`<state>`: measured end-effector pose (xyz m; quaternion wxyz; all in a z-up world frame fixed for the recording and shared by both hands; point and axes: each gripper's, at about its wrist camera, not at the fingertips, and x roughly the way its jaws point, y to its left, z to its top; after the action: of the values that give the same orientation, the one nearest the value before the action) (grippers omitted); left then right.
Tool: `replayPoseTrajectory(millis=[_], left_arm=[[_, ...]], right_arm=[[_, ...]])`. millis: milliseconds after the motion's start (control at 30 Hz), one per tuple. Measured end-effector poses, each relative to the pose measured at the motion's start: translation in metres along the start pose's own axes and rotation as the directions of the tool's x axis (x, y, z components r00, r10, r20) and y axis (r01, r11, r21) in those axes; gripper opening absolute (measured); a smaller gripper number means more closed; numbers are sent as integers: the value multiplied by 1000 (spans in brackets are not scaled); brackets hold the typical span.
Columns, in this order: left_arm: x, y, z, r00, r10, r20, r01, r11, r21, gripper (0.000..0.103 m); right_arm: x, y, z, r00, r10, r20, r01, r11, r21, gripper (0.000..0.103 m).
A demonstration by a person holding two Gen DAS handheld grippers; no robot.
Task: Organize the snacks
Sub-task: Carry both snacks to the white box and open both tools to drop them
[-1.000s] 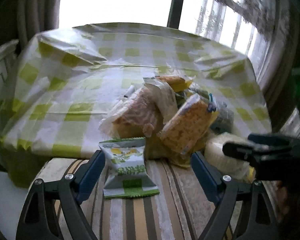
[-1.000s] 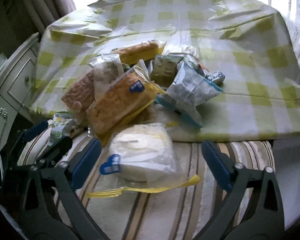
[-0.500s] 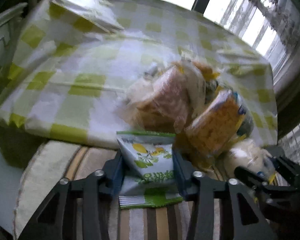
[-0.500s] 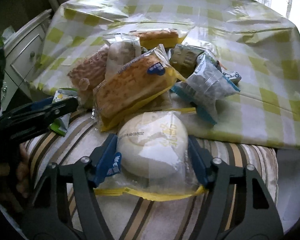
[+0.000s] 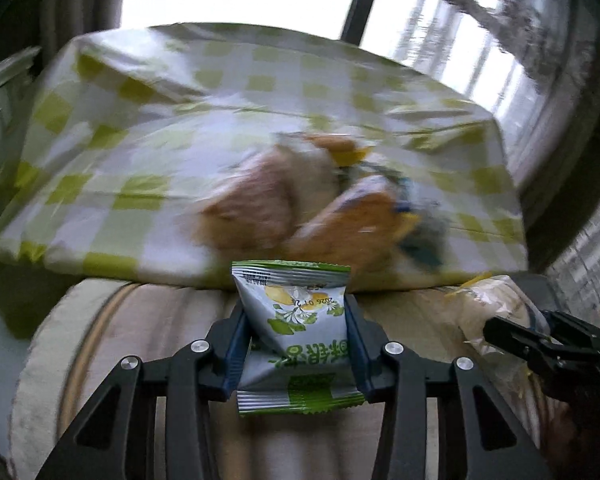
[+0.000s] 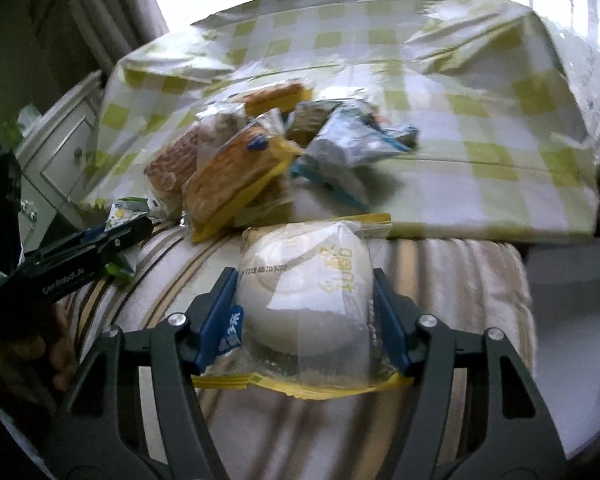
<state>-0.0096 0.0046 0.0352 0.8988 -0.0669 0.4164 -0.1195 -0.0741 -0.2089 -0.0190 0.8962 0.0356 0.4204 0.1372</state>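
My left gripper (image 5: pixel 296 344) is shut on a small green and white snack packet (image 5: pixel 296 320) and holds it above the striped cushion (image 5: pixel 148 336). My right gripper (image 6: pixel 304 304) is shut on a round white bun in a clear bag (image 6: pixel 304 280), over the same cushion (image 6: pixel 452 280). A pile of wrapped snacks (image 6: pixel 260 152) lies on the green checked cloth (image 6: pixel 480 128); it is blurred in the left wrist view (image 5: pixel 308 204). The left gripper shows at the left of the right wrist view (image 6: pixel 96 248), and the right gripper at the right of the left wrist view (image 5: pixel 540 344).
A white drawer cabinet (image 6: pixel 60 148) stands to the left of the table. Windows with curtains (image 5: pixel 480 40) are behind the table. The checked cloth has bare room left (image 5: pixel 100 152) and right (image 6: pixel 520 160) of the pile.
Both grippers have closed on their packets. The left lifted the green packet off the cushion; the right took hold of the bagged bun and drew it back from the pile.
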Motion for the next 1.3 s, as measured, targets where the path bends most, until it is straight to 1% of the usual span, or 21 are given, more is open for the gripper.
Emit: replayPoseTrajectory(millis=[67, 133, 200, 267, 367, 500, 567, 633, 733, 833, 933, 967, 1033, 1067, 1100, 1133, 1200, 1300], left_arm=[[2, -18, 2, 999, -42, -3, 42, 998, 38, 44], [7, -43, 4, 994, -104, -19, 105, 992, 72, 44], [11, -61, 5, 990, -139, -33, 142, 985, 97, 44], [15, -90, 6, 981, -186, -51, 191, 971, 140, 44], [23, -124, 7, 968, -235, -83, 247, 949, 194, 44], [36, -179, 5, 943, -302, -139, 330, 904, 271, 44], [41, -201, 3, 932, -324, -161, 359, 884, 299, 44], [49, -227, -2, 917, -346, -199, 395, 859, 325, 44], [58, -257, -8, 896, -368, -247, 436, 831, 346, 44], [67, -277, -13, 880, -380, -286, 466, 810, 356, 44], [73, -289, -15, 865, -387, -320, 488, 797, 356, 46], [74, -290, -15, 862, -386, -329, 491, 795, 356, 47], [77, -293, -15, 867, -371, -333, 480, 802, 356, 57], [79, -293, -15, 869, -369, -329, 476, 805, 355, 66], [78, -290, -14, 870, -374, -322, 477, 807, 348, 69], [78, -289, -14, 869, -379, -319, 478, 809, 342, 70], [78, -284, -12, 873, -376, -310, 470, 819, 330, 70], [76, -274, -10, 878, -374, -299, 460, 834, 306, 70]], right_arm=[[-11, -13, -4, 1000, -14, 15, 14, 1000, 28, 68], [-19, -28, -7, 999, -26, 25, 24, 998, 59, 68], [-28, -44, -13, 998, -47, 37, 43, 994, 96, 68], [-40, -67, -20, 996, -71, 51, 63, 986, 152, 68], [-55, -100, -31, 990, -128, 59, 112, 969, 221, 68], [-68, -147, -48, 980, -195, 45, 171, 932, 320, 68], [-71, -164, -56, 974, -225, 33, 199, 914, 354, 68], [-75, -188, -68, 968, -251, 14, 224, 888, 402, 68], [-77, -210, -80, 956, -294, -7, 267, 859, 437, 68], [-79, -223, -91, 943, -331, -31, 308, 833, 459, 69], [-80, -232, -98, 935, -352, -49, 331, 813, 478, 70], [-81, -232, -100, 931, -360, -56, 341, 809, 479, 70], [-83, -236, -102, 917, -395, -60, 373, 793, 482, 72], [-84, -237, -102, 911, -408, -58, 384, 789, 480, 75], [-87, -236, -101, 903, -425, -54, 398, 783, 478, 83], [-88, -236, -100, 899, -436, -47, 403, 780, 478, 90], [-93, -232, -98, 884, -467, -18, 420, 776, 470, 92], [-97, -224, -93, 878, -478, 21, 421, 791, 444, 92]])
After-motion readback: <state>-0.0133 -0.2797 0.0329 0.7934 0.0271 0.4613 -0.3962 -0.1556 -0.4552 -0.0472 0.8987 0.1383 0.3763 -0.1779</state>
